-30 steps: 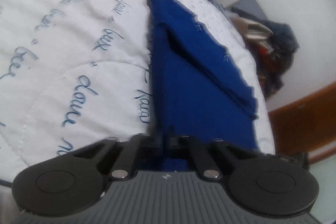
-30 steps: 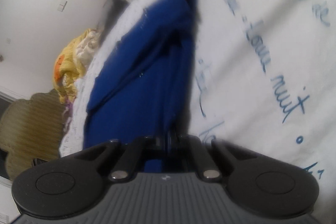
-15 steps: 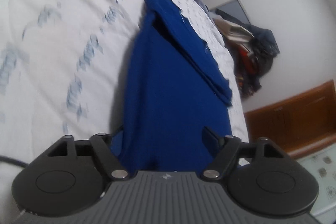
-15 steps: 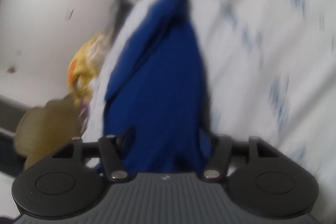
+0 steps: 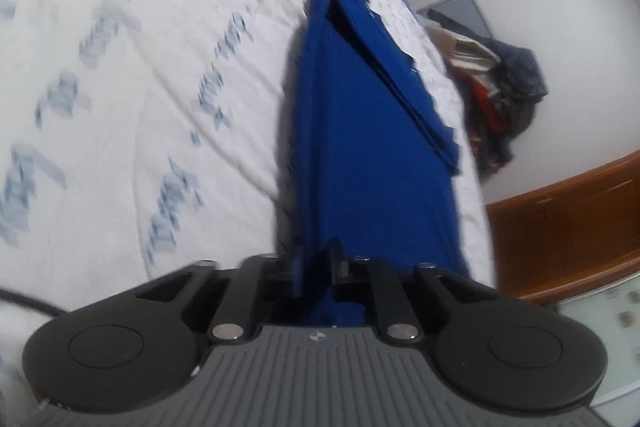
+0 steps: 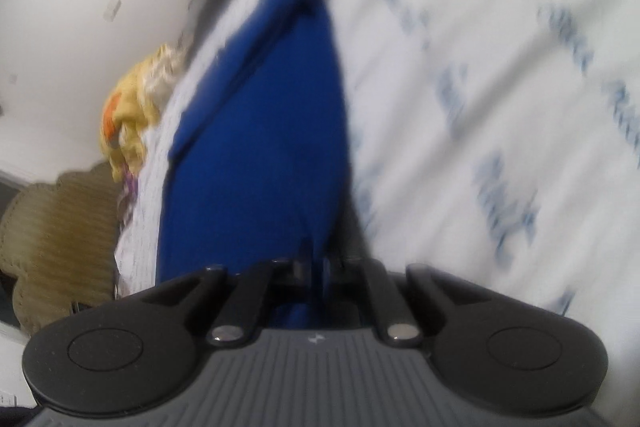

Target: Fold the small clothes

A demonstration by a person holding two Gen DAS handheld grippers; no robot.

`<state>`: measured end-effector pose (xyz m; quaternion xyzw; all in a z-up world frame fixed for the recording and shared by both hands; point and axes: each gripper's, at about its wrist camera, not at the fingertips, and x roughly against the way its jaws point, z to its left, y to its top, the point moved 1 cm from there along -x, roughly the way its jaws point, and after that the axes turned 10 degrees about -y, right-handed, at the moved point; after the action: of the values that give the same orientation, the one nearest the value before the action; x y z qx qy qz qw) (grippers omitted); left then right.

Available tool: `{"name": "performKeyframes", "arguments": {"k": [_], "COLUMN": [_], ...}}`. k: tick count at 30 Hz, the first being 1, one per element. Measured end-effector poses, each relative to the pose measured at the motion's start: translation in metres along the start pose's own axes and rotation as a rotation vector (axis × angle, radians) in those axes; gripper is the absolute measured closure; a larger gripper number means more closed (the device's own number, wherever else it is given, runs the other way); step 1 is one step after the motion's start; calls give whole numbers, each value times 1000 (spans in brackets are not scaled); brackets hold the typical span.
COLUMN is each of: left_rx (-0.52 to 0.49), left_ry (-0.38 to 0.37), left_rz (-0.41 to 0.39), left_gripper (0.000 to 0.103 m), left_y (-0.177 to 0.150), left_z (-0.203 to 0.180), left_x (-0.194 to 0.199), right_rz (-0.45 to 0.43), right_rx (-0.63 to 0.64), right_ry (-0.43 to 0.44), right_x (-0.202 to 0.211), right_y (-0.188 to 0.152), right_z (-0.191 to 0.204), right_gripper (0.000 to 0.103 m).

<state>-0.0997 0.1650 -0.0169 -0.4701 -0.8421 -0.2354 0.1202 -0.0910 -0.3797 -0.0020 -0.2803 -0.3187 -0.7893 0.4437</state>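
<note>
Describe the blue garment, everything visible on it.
The blue garment is plain deep blue knit-looking cloth, lying in a long narrow strip on the white printed bedspread near its edge. One flap is folded over along its side. The left gripper and right gripper are at opposite ends, each closing with cloth between its fingers. The right view is blurred.

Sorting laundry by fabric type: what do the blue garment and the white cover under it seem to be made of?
The blue garment looks like a soft matte knit, probably cotton jersey: it drapes limply and shows faint fine ribbing, no sheen. The white cover looks like quilted cotton or a blend: matte, with stitched curved seams and printed blue script. The fibre itself cannot be told from the look.
</note>
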Motion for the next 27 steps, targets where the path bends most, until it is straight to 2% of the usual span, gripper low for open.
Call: {"name": "performKeyframes", "arguments": {"k": [1,2,3,4,6,7,8,9,10,11,12,15,18,20,22,24,26,27], "left_rx": [9,10,3,-7,-13,-10,-13,-14,-10,-5,-10,-103,-148,-167,-200,-269,-351,-387], "left_ry": [-31,-59,-74,-80,-91,-98,-85,-60,-16,16,26,90,120,116,145,204,226,230], "left_rz": [5,11,23,38,58,60,58,67,88,107,101,73,93,102,78,8,-90,-142], "left_gripper": [54,39,35,32,32,34,48,60,99,95,95,95,93,90,89,74,45,35], "left_y": [-6,-12,-19,-25,-39,-43,-45,-45,-44,-43,-40,-34,-36,-36,-31,-22,-8,-2], "left_z": [-2,-6,-10,-14,-16,-17,-17,-17,-16,-13,-13,-24,-18,-20,-24,-36,-60,-72], "left_x": [2,3,3,3,0,0,-2,-4,-9,-13,-12,4,7,5,18,37,39,33], "right_rz": [20,35,52,66,81,69,58,61,73,67,59,2,17,6,-4,-68,-194,-250], "right_rx": [14,25,32,37,26,13,5,11,23,34,48,114,219,206,193,192,183,188], "right_ry": [14,44,73,97,115,117,112,82,40,45,27,-14,-158,-102,-114,-174,-225,-237], "right_x": [1,2,5,6,7,8,6,4,0,-1,3,29,32,30,33,47,57,58], "right_y": [-7,-14,-19,-27,-39,-42,-43,-44,-44,-43,-41,-39,-44,-47,-46,-39,-21,-12], "right_z": [5,9,9,11,14,14,16,16,16,17,19,25,20,16,17,20,35,43], "right_gripper": [80,65,53,49,50,51,64,99,99,99,99,99,100,100,95,89,87,87]}}
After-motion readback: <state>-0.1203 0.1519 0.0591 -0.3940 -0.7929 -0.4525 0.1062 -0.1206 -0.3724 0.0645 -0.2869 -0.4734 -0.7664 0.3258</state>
